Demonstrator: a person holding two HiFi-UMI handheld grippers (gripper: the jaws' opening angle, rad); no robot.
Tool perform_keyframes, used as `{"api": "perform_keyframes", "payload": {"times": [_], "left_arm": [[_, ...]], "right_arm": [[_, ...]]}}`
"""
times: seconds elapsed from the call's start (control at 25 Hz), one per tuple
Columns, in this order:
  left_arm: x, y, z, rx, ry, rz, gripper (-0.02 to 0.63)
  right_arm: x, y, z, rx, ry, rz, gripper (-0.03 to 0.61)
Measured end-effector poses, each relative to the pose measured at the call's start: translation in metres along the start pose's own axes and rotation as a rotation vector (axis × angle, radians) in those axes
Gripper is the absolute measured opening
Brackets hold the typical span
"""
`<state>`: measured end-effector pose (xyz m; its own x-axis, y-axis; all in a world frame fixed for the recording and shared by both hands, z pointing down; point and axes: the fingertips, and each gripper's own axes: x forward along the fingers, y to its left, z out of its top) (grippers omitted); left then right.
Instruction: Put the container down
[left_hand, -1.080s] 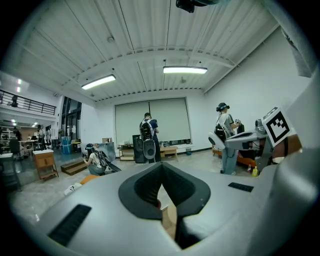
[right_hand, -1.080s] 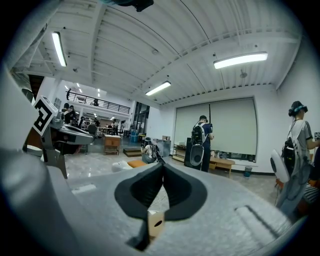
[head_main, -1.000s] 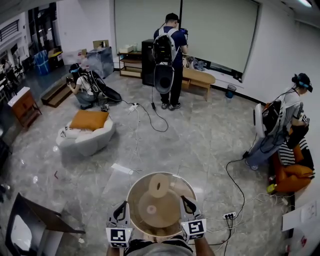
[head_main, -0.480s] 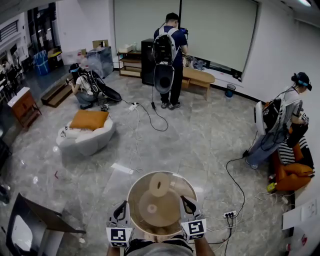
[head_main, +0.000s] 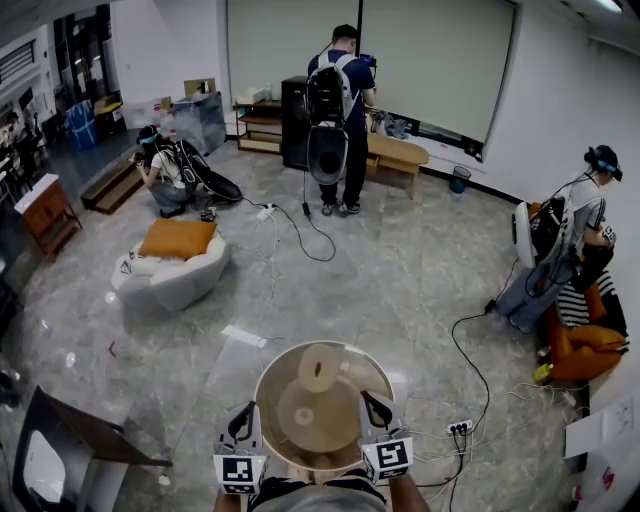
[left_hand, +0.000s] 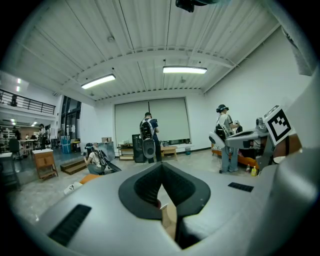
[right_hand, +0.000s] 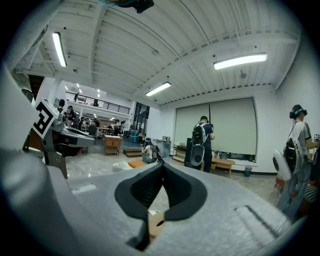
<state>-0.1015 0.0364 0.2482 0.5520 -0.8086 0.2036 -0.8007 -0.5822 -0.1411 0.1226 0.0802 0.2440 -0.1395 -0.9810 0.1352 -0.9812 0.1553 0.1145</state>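
Grey stone floor (head_main: 400, 290) spreads out below me, with a white seat (head_main: 170, 278) carrying an orange cushion (head_main: 178, 240) off to the left and a person with a backpack (head_main: 338, 100) standing farther back. I hold the round tan container (head_main: 300, 385) up off the floor, close to my body. My left gripper (head_main: 243, 425) and right gripper (head_main: 374, 412) are each clamped on its opposite sides, a tan piece pinched between the pads.

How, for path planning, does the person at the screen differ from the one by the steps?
The person at the screen stands upright, back to us; the person by the steps crouches low. The standing one wears a dark top, the crouching one a light one. Both carry backpacks.
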Motion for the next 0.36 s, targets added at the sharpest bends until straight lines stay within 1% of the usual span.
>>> {"api": "perform_keyframes", "payload": {"times": [0.36], "left_arm": [[0.0004,-0.0086,0.0042,-0.003,0.001,-0.006,0.014]], "right_arm": [[-0.006,-0.0049,-0.0012,-0.009,0.005,0.004,0.0]]}}
